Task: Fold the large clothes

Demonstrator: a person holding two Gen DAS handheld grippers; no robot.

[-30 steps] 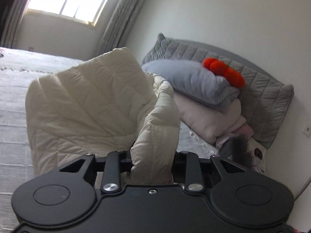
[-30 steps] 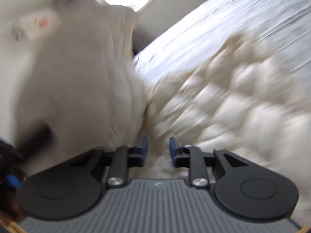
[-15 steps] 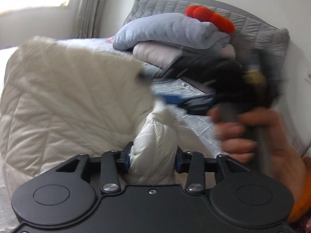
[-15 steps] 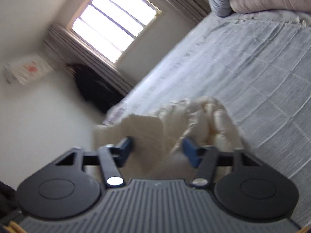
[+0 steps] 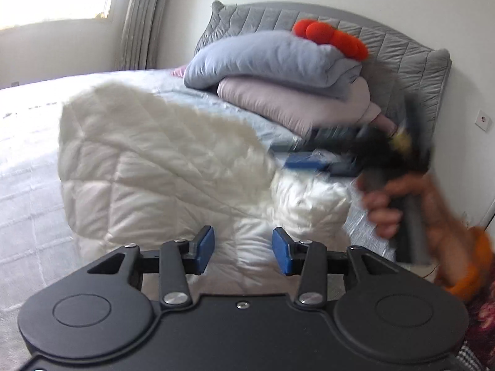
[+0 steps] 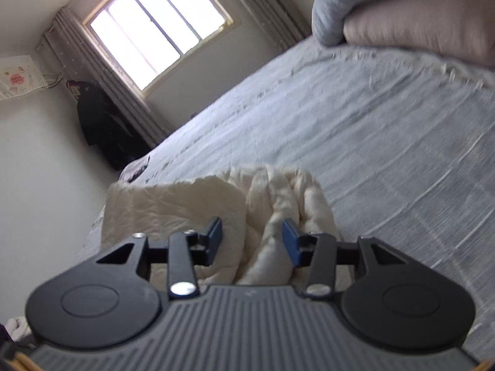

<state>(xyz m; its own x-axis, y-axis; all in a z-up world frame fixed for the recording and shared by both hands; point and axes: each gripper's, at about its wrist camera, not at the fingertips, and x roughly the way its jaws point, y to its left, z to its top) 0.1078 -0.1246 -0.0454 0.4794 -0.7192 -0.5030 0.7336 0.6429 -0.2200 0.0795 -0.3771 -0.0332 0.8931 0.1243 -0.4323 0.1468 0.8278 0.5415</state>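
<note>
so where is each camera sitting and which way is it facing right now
Left wrist: on the left claw, facing the headboard over the cream jacket; the right hand and its blurred right claw show.
Right wrist: on the right claw, facing the window across the bed; only its own claw shows.
Shared: jacket, bed, folded bedding.

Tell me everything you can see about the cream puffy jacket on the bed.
The jacket is cream-white, quilted in diamond stitching, puffy and slightly shiny. It lies on the grey bedspread as a partly folded bundle: a broad flat panel on one side, a bunched, creased part on the other. The left gripper has just been opening; its blue fingers stand apart over the fabric. The right gripper also straddles the bunched folds, pads not pressing. Folded bedding sits beyond it, apart.
</note>
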